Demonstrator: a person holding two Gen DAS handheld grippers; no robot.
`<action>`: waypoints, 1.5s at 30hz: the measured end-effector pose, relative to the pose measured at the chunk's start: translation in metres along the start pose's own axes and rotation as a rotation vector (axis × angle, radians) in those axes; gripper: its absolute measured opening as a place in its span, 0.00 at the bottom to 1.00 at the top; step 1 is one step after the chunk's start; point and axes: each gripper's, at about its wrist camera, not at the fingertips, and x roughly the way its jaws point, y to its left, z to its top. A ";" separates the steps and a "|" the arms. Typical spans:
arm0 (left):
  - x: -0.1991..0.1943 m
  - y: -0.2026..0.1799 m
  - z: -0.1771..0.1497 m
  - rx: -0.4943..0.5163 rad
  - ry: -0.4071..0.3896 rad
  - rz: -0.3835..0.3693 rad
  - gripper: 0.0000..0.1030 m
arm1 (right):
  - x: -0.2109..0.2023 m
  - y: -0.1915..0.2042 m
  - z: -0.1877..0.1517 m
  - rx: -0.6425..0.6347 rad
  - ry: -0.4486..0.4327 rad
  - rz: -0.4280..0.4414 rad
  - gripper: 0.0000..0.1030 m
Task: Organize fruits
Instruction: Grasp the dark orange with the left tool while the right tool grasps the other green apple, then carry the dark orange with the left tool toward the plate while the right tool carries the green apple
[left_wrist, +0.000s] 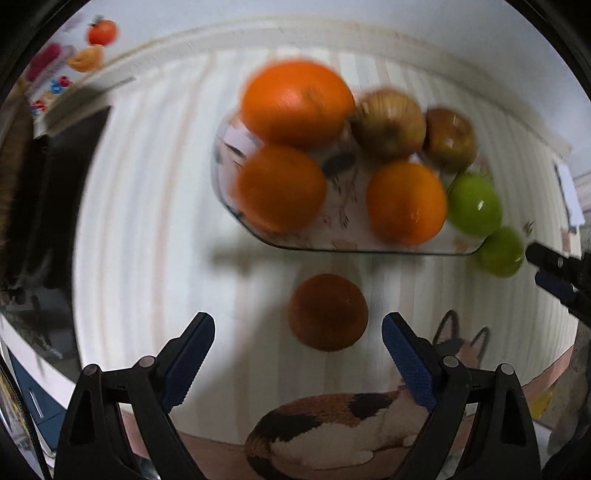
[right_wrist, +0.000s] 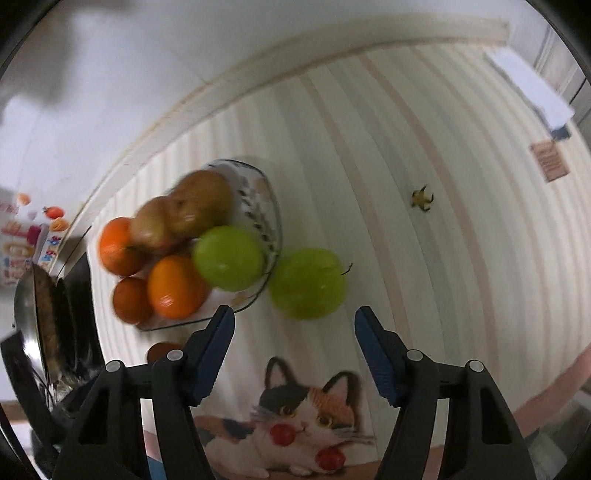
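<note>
A patterned glass plate (left_wrist: 343, 218) on the striped mat holds three oranges (left_wrist: 295, 103), two brownish apples (left_wrist: 388, 123) and a green apple (left_wrist: 474, 205). A second green apple (left_wrist: 500, 253) lies on the mat beside the plate's right edge. A dark orange (left_wrist: 328, 312) lies on the mat in front of the plate. My left gripper (left_wrist: 298, 332) is open with that orange just ahead between its fingers. My right gripper (right_wrist: 294, 326) is open, just short of the loose green apple (right_wrist: 306, 283) beside the plate (right_wrist: 271, 206). The right gripper's tip shows in the left wrist view (left_wrist: 554, 269).
A cat picture (right_wrist: 306, 413) is printed at the mat's near edge. A small dried fruit stem (right_wrist: 421, 198) lies on the mat to the right. A dark appliance and a metal bowl (right_wrist: 26, 310) stand at the left. The wall is close behind the mat.
</note>
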 end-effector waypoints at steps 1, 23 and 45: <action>0.009 -0.004 0.001 0.009 0.014 0.003 0.90 | 0.010 -0.005 0.003 0.015 0.022 0.003 0.68; 0.043 0.009 -0.051 -0.004 0.043 -0.010 0.51 | 0.051 -0.010 -0.059 -0.144 0.138 -0.016 0.60; -0.030 -0.010 0.099 -0.006 -0.088 -0.126 0.51 | 0.016 0.047 0.063 -0.129 0.012 0.071 0.60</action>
